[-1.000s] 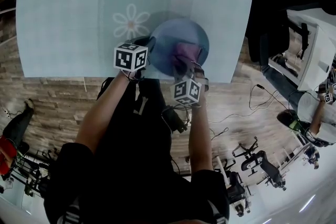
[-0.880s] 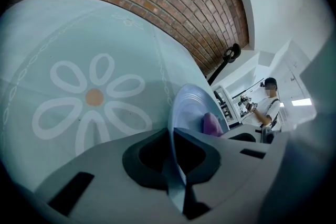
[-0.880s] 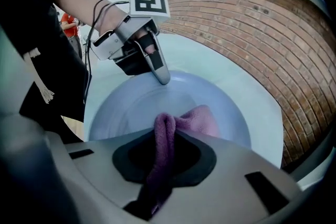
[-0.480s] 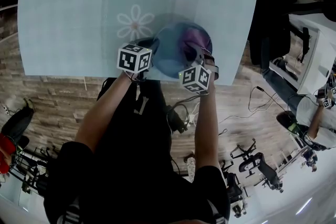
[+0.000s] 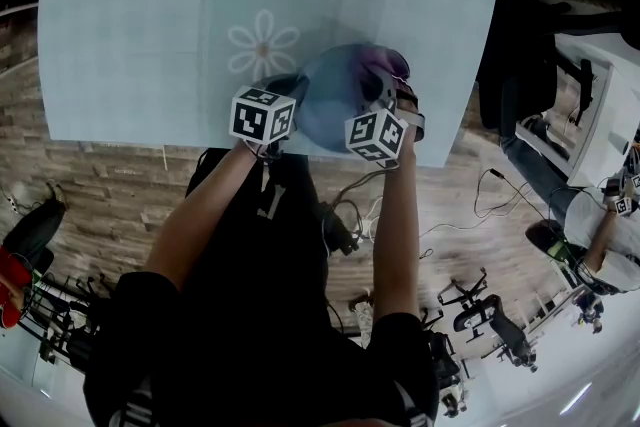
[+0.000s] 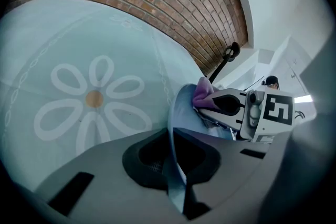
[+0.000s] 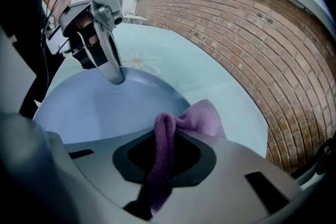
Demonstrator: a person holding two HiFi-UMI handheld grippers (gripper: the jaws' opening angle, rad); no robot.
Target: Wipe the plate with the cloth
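At the near edge of the pale blue tablecloth [image 5: 150, 25], just right of its printed daisy [image 5: 262, 43], sits the blue plate [image 7: 94, 107]. It appears tipped up, its near-left rim pinched between the closed jaws of the left gripper [image 6: 176, 160]. The right gripper [image 7: 160, 165] is clamped on a fold of the purple cloth [image 7: 202, 115], whose free end lies against the plate's far-right rim. The plate looks stiff, smooth and probably slippery, perhaps breakable — a rim pinch should hold it only if wiping pressure is light and pushes toward the held side. The cloth is soft terry, light and floppy — best taken by a bunched fold, as it is, leaving a loose pad to drag over the surface.
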